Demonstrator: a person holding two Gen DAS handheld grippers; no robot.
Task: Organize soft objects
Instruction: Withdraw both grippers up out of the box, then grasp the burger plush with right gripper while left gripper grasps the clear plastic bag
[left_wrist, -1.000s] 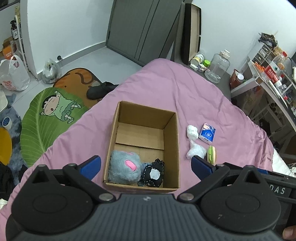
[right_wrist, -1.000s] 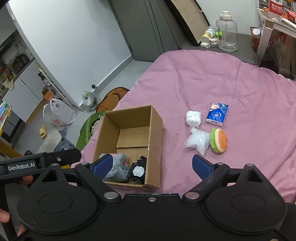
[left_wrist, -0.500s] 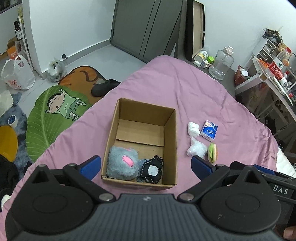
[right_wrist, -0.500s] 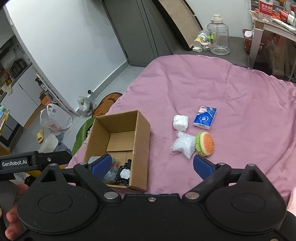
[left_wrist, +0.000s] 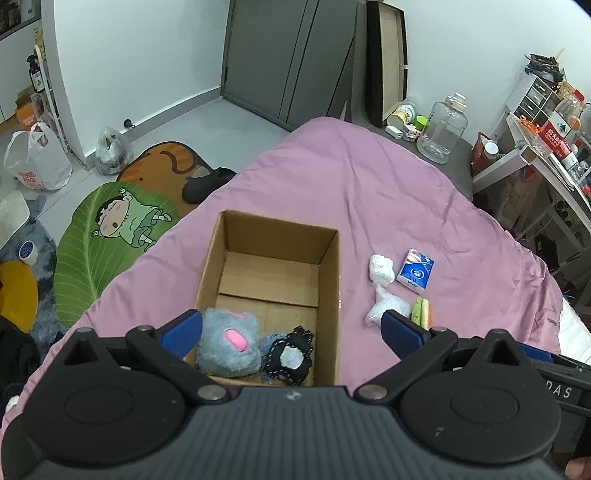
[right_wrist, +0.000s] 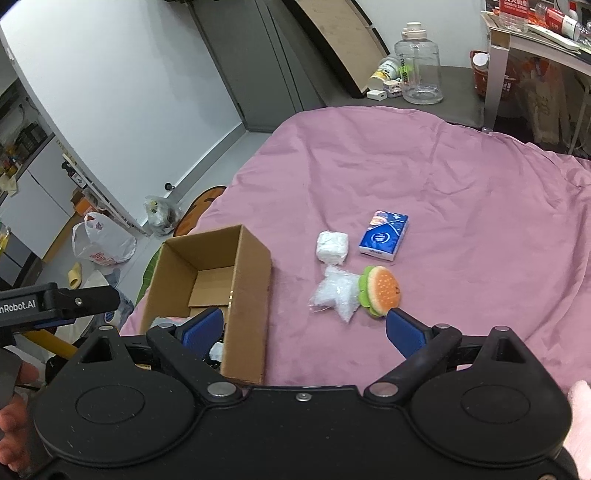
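Observation:
An open cardboard box (left_wrist: 330, 258) (right_wrist: 251, 269) stands on the pink bed cover. Inside its near end lie a grey fluffy toy with pink patches (left_wrist: 227, 345) and a small black-and-white item (left_wrist: 288, 360). To the box's right on the cover lie a white wad (right_wrist: 331, 247), a crinkled clear bag (right_wrist: 338, 293), a burger-shaped plush (right_wrist: 382, 291) and a blue tissue pack (right_wrist: 384, 236). My left gripper (left_wrist: 291, 328) hangs open above the box's near end. My right gripper (right_wrist: 304, 326) is open too, empty, just short of the bag and burger.
The pink bed cover (right_wrist: 461, 192) stretches far and right. Floor mats (left_wrist: 110, 236) and plastic bags (left_wrist: 35, 158) lie left of the bed. A large clear jug (right_wrist: 419, 66) and small bottles stand beyond the far edge; a cluttered desk (left_wrist: 546, 155) is at right.
Both grippers have drawn back and risen a little; the right one has swung rightward, so the loose items now sit closer to its centre. Nothing on the bed has moved.

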